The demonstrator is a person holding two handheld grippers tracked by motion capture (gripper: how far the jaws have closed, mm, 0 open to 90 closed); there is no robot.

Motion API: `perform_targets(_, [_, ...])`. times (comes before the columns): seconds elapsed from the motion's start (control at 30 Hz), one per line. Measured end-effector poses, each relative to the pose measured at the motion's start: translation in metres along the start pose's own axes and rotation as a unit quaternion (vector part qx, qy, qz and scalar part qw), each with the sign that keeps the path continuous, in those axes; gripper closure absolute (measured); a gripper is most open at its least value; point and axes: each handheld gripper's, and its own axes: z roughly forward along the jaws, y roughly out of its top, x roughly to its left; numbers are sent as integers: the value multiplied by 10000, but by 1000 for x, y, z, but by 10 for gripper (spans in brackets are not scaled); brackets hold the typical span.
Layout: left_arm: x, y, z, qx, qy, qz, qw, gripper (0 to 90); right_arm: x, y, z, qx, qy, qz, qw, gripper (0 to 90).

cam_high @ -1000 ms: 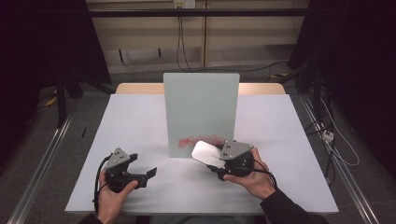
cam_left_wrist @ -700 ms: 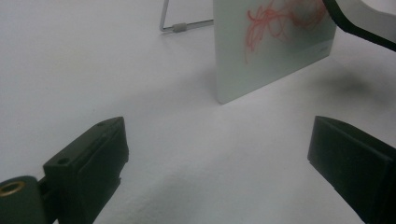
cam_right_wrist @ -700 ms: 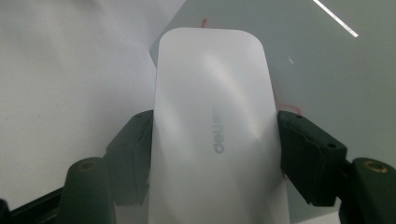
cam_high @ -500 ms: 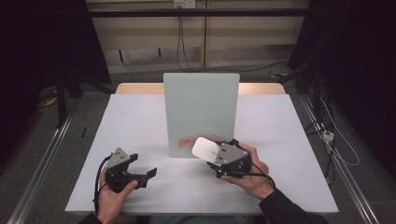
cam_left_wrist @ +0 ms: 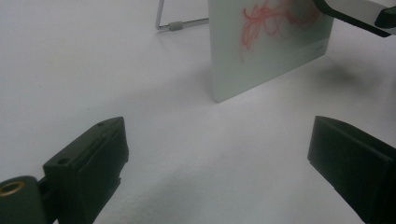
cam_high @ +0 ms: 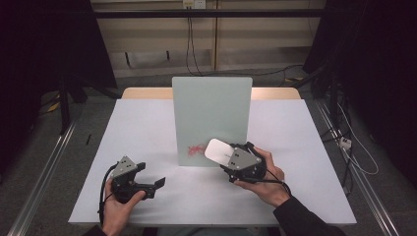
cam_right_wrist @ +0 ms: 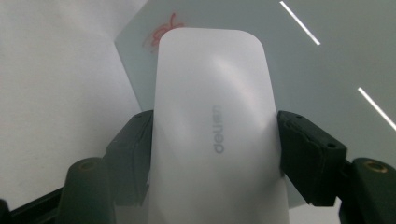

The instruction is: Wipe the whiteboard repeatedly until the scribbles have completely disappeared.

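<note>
A pale green-white board (cam_high: pixel 211 113) stands upright mid-table with a red scribble (cam_high: pixel 195 150) at its lower left. My right gripper (cam_high: pixel 225 158) is shut on a white eraser (cam_high: pixel 218 150), whose end sits at the board's face just right of the scribble. In the right gripper view the eraser (cam_right_wrist: pixel 212 130) is clamped between both jaws, with the scribble (cam_right_wrist: pixel 163 32) showing past its tip. My left gripper (cam_high: pixel 155 184) rests on the table to the left, open and with nothing in it. The left gripper view shows the board (cam_left_wrist: pixel 261 60), its scribble (cam_left_wrist: pixel 268 18) and the eraser (cam_left_wrist: pixel 355 11).
The white tabletop (cam_high: pixel 147 128) spreads wide on both sides of the board. A wire stand (cam_left_wrist: pixel 170 25) props the board from behind. Metal rails (cam_high: pixel 44 172) run along the floor beside the table, and cables lie at the right.
The eraser in my right gripper has crept slightly up and towards the board's lower face. The left gripper has kept still.
</note>
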Motion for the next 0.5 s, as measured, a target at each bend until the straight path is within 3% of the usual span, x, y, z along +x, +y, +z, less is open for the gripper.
perform_targets(0.13, [-1,0,0,-20,-7,-20,10000,49,-2,-2,1,11,-124,16,9999,314])
perform_targets(0.5, [0,0,0,-5,2,-5,10000,49,-2,-12,13,291,-126,-87,9995,317])
